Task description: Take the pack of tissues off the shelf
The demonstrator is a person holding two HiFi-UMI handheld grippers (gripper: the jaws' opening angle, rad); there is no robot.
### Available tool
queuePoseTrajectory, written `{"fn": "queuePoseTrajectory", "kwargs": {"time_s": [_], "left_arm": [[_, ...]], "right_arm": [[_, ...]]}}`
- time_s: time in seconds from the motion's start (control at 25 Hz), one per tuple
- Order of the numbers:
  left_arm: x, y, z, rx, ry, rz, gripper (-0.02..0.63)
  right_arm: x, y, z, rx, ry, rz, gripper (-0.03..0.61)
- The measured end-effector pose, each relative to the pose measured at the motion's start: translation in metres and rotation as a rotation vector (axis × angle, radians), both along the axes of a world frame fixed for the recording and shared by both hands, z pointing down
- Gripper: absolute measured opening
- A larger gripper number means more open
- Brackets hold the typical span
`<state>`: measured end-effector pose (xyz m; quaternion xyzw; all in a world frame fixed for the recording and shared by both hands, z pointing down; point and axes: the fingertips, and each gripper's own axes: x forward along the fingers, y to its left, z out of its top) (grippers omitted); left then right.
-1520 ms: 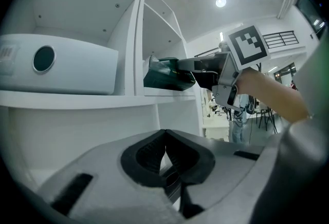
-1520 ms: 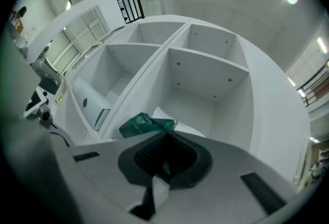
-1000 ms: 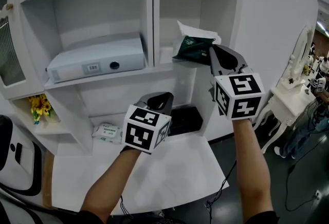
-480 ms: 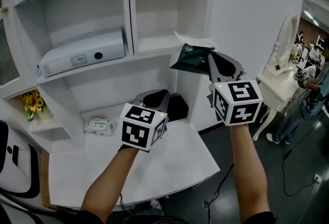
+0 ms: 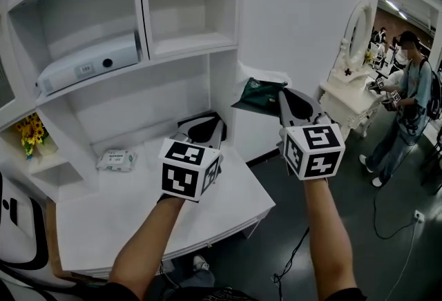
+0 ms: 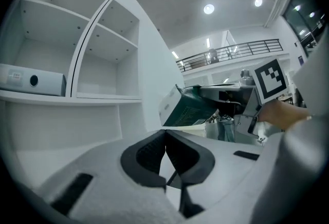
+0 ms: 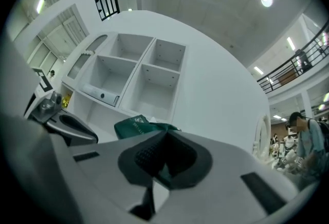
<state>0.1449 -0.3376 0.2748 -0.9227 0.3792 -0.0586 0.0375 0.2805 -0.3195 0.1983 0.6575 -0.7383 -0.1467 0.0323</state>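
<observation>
The dark green pack of tissues (image 5: 260, 94) hangs in the air, clear of the white shelf unit (image 5: 186, 44), pinched at its near edge by my right gripper (image 5: 284, 98), which is shut on it. In the right gripper view the pack (image 7: 138, 127) pokes out beyond the closed jaws. The left gripper view shows the pack (image 6: 187, 110) to the right, held by the other tool. My left gripper (image 5: 202, 130) hovers over the white table (image 5: 138, 210), jaws closed with nothing between them.
A white box-shaped device (image 5: 83, 65) lies on the shelf's left compartment. A small white wipes packet (image 5: 116, 159) rests on the table near the back. Yellow flowers (image 5: 27, 132) sit at the left. A white dressing table (image 5: 345, 92) and a person (image 5: 407, 106) stand to the right.
My right gripper has drawn the green pack out of the right shelf compartment and away to the right. The view has swung rightward, and the left gripper stays closed over the table.
</observation>
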Motion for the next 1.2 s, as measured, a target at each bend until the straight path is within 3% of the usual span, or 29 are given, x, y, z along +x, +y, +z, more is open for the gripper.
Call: {"fn": "queuePoseTrajectory", "kwargs": {"time_s": [0.48, 0.88, 1.2], "left_arm": [[0.061, 0.055, 0.019, 0.008, -0.002, 0.065, 0.006], [0.068, 0.069, 0.04, 0.002, -0.025, 0.062, 0.006], [0.065, 0.076, 0.038, 0.012, -0.035, 0.067, 0.006]], "right_arm": [[0.06, 0.08, 0.068, -0.085, -0.06, 0.103, 0.003], [0.072, 0.104, 0.112, -0.144, -0.12, 0.123, 0.003], [0.066, 0.108, 0.114, -0.142, -0.131, 0.115, 0.003]]}}
